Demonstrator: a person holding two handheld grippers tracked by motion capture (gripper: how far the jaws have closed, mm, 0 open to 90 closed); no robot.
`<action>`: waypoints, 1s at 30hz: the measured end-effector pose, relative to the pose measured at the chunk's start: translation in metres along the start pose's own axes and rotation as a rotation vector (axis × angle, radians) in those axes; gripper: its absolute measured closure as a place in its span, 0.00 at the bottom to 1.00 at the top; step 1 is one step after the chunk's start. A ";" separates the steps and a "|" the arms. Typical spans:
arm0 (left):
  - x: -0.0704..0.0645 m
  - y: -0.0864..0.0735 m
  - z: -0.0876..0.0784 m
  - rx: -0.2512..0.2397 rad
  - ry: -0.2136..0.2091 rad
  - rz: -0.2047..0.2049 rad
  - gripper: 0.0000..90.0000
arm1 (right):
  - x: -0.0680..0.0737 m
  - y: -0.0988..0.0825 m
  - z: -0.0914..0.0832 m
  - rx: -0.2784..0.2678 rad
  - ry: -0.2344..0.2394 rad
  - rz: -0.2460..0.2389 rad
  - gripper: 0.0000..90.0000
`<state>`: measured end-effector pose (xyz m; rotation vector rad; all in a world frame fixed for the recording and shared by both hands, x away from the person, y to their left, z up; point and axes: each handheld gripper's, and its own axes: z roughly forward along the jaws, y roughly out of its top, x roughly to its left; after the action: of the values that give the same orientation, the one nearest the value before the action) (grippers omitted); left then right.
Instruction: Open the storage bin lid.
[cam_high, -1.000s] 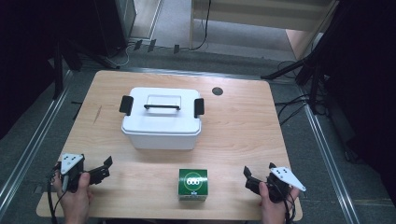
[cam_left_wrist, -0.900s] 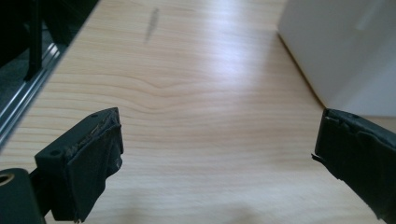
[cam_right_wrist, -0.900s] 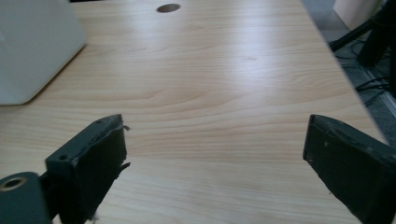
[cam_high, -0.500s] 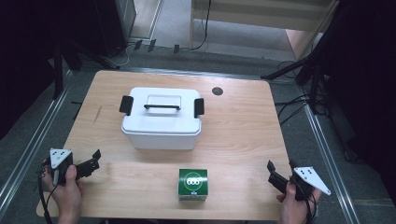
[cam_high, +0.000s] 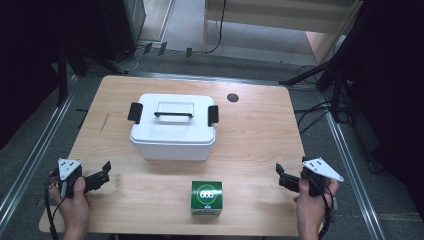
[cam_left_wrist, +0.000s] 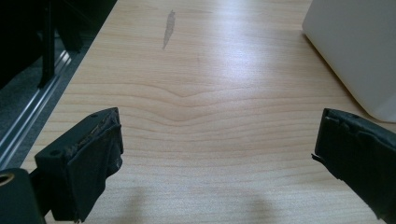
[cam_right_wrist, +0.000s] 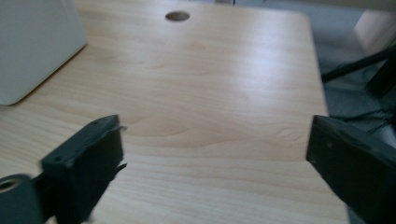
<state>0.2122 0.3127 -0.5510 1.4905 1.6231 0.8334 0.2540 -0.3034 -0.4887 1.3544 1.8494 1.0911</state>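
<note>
A white lidded box (cam_high: 172, 127) with a black handle and two black side latches stands at the middle of the wooden table (cam_high: 260, 135). In front of it sits a small green box (cam_high: 206, 197) near the front edge. My left gripper (cam_high: 102, 172) is held at the front left corner, open and empty, and its own view (cam_left_wrist: 217, 135) has the white box (cam_left_wrist: 355, 51) at the right. At the front right my right gripper (cam_high: 281, 175) is open; its jaws have just been opening, with only bare table between them (cam_right_wrist: 215, 140). The white box (cam_right_wrist: 32, 46) lies to its left.
A round cable hole (cam_high: 232, 97) is in the table's far right part, also ahead of the right gripper (cam_right_wrist: 177, 16). Metal floor rails (cam_high: 30, 160) run along both sides. Black stands and cables (cam_high: 320, 95) crowd the floor at the right.
The right gripper has moved out toward the table's right edge and risen a little. The left gripper has shifted slightly to the left. Both boxes stay put.
</note>
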 end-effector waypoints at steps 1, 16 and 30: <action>0.000 0.000 0.000 0.000 -0.005 -0.001 0.02 | 0.003 0.006 0.003 0.019 0.040 0.005 0.00; -0.001 -0.001 -0.001 0.000 -0.020 0.010 0.02 | 0.006 0.054 0.031 0.101 0.101 -0.139 0.00; -0.003 -0.002 -0.002 -0.002 -0.038 0.024 0.02 | 0.022 0.114 0.068 0.227 0.255 -0.371 0.00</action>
<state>0.2102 0.3101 -0.5513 1.5180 1.5791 0.8153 0.3572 -0.2481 -0.4222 0.9611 2.3561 0.9108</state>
